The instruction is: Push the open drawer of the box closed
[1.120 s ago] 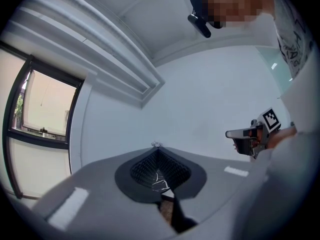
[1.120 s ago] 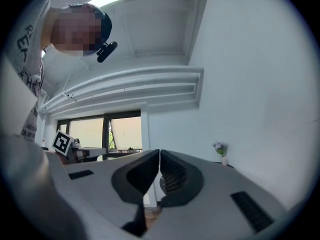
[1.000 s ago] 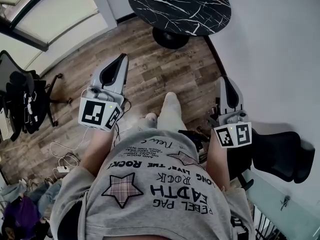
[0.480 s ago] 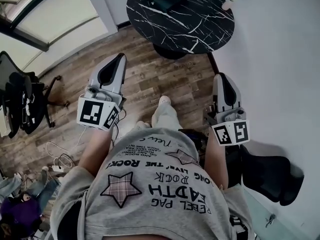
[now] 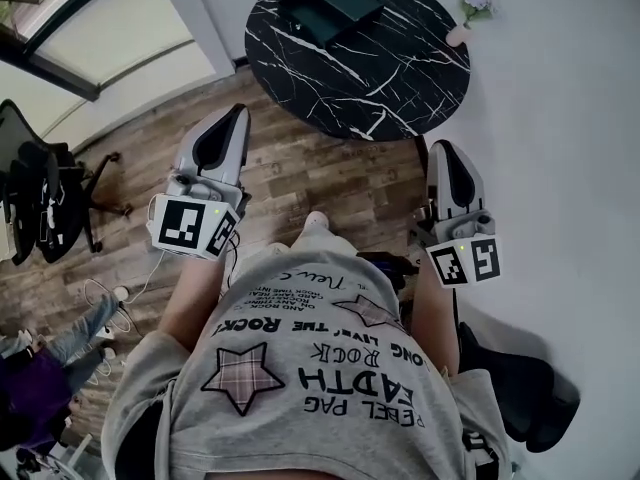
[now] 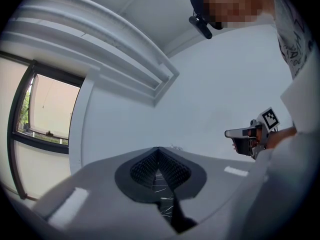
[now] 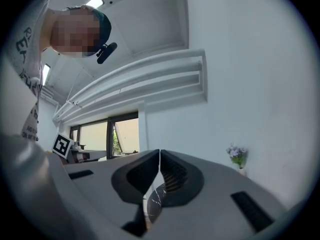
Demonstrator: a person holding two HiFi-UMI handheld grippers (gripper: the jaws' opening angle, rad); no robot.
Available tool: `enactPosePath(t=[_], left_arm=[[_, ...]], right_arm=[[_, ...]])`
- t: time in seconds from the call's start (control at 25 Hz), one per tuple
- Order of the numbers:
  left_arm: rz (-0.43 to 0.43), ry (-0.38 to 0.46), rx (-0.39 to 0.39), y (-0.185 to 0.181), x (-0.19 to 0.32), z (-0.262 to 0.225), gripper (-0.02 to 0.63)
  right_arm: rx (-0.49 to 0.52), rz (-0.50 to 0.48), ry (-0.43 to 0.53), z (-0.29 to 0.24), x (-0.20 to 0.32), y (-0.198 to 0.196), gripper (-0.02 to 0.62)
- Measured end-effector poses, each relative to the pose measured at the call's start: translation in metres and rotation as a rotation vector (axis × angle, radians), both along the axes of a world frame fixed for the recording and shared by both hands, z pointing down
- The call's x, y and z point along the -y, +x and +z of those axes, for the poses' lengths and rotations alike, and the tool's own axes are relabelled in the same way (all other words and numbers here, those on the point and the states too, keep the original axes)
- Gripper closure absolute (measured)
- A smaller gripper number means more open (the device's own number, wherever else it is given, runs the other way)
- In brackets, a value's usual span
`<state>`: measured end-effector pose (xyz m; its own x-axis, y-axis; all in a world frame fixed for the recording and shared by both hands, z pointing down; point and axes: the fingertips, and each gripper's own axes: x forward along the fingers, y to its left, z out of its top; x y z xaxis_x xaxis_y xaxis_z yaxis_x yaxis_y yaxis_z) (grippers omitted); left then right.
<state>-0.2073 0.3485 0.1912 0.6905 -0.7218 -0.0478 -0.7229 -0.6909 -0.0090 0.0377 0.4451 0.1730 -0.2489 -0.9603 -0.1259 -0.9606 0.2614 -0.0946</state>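
Note:
A dark box (image 5: 330,6) lies on the round black marble table (image 5: 400,68) at the top of the head view, and a flat part of it sticks out toward the lower left. Both grippers are held in front of the person's body over the wood floor, well short of the table. The left gripper (image 5: 240,114) is shut and holds nothing, its jaw tips meeting in the left gripper view (image 6: 159,150). The right gripper (image 5: 446,146) is also shut and empty (image 7: 160,152). Neither gripper view shows the box.
A small flower vase (image 5: 462,13) stands at the table's right edge by the white wall (image 5: 560,118). A black office chair (image 5: 40,203) is at the left, another dark chair (image 5: 525,393) at the lower right. Cables (image 5: 110,298) lie on the floor.
The person has stepped toward the table, so the table and box show more fully and sit lower in the head view. Both grippers stay shut in the same pose.

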Motion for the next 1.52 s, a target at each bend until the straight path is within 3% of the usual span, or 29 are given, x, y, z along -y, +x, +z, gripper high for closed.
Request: enactPosePath(t=[0.44, 0.76, 1.52], left_arm=[[-0.052, -0.035, 0.01, 0.035, 0.043, 0.01, 0.597], [-0.037, -0.043, 0.016, 0.056, 0.085, 0.017, 0.597], [0.054, -0.034, 0.015, 0.101, 0.293, 0.014, 0.597]], right_arm=[[0.027, -0.048, -0.033, 0.013, 0.052, 0.04, 0.583], [0.03, -0.039, -0.041, 0.018, 0.093, 0.059, 0.583], [0.027, 0.012, -0.041, 0.014, 0.284, 0.086, 0.583]])
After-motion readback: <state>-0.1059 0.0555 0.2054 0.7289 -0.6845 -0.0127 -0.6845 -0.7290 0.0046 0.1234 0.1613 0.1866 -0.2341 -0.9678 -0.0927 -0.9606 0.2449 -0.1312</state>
